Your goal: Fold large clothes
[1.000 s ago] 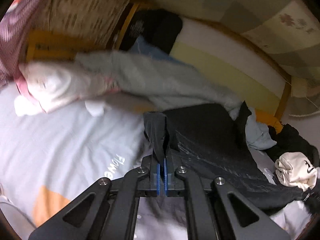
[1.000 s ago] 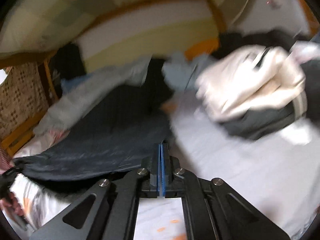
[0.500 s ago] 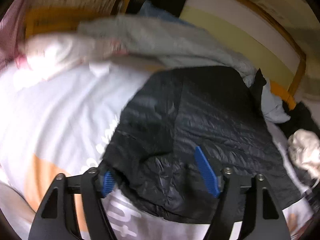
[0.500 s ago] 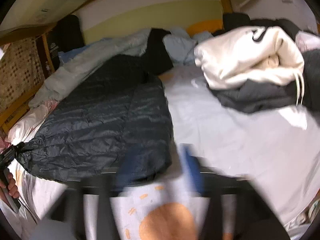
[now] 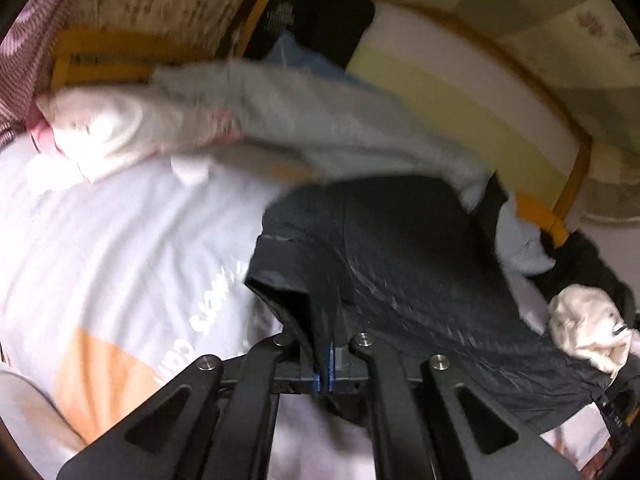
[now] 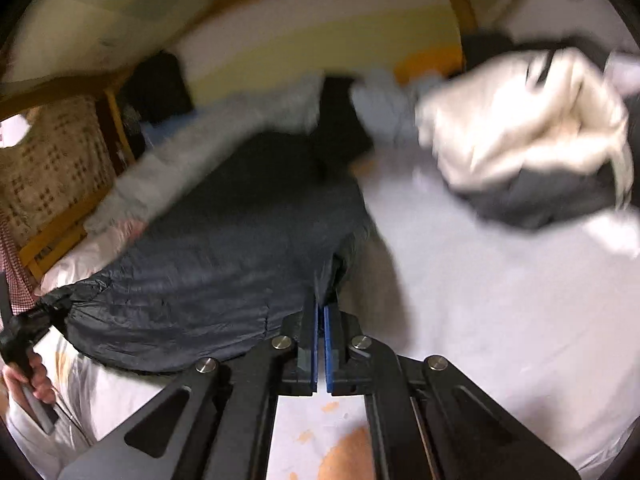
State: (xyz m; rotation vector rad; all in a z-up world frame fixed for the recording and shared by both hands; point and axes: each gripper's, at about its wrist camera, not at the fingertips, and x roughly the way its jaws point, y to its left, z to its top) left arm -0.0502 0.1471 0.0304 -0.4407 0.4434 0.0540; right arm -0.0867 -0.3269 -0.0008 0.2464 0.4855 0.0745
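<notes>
A dark quilted puffer jacket (image 5: 400, 264) lies spread on the white bed sheet (image 5: 120, 240). My left gripper (image 5: 325, 364) is shut on the jacket's near left edge, and fabric bunches up between the blue pads. In the right wrist view the same jacket (image 6: 224, 256) stretches to the left. My right gripper (image 6: 321, 336) is shut on the jacket's near right corner. The left gripper (image 6: 20, 336) and the hand that holds it show at the far left of the right wrist view.
A pale grey garment (image 5: 340, 120) and a white and pink one (image 5: 120, 132) lie along the far side. A cream hoodie on dark clothes (image 6: 528, 136) is piled at the right. A yellow-framed headboard (image 5: 460, 92) and a woven panel (image 6: 52, 168) border the bed.
Half a second ago both grippers were open over the jacket's near edge. Now both have shut on it again, one at each near corner.
</notes>
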